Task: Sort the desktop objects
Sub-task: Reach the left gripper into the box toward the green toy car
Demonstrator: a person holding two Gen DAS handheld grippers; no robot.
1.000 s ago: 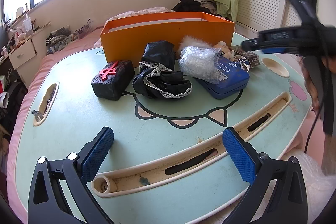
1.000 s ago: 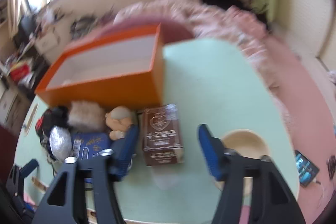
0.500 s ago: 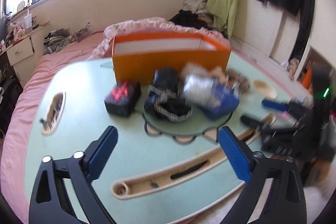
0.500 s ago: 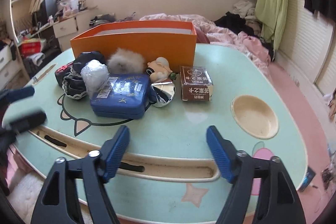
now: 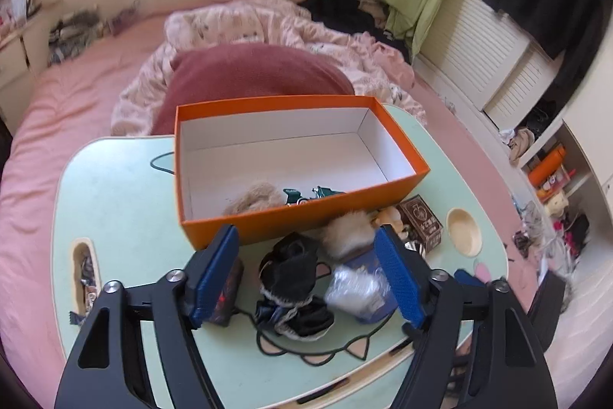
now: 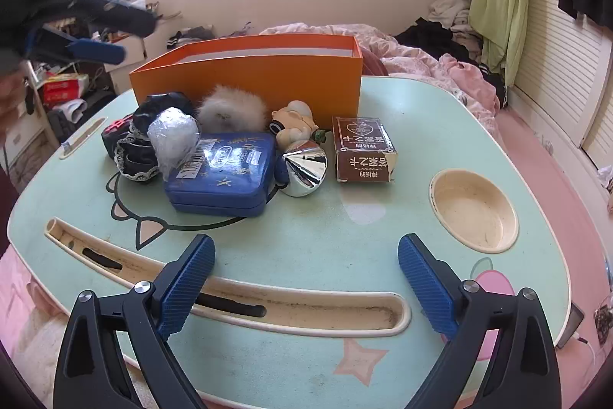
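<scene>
An orange box (image 5: 306, 209) (image 6: 253, 83) stands at the back of the mint table (image 6: 345, 229); a fluffy tuft (image 5: 254, 198) and a dark green item (image 5: 312, 194) lie inside. In front lie a black lace cloth (image 5: 293, 278) (image 6: 134, 156), a clear plastic wad (image 6: 174, 137), a blue tin (image 6: 222, 175), a fur ball (image 6: 230, 108), a small figurine (image 6: 295, 123), a silver cone (image 6: 304, 173) and a brown carton (image 6: 362, 150). My left gripper (image 5: 306, 278) is open, high above the cloth. My right gripper (image 6: 304, 278) is open and empty over the table's front.
A black block with red marks (image 5: 226, 294) sits by the left finger. The table has a round cup recess (image 6: 473, 209), a long front groove (image 6: 268, 305) and a side slot (image 5: 84, 271). A pink bed (image 5: 76, 94) with bedding lies behind.
My left gripper has risen and moved forward over the objects, now looking down into the orange box. My right gripper has pulled back and low to the table's front edge.
</scene>
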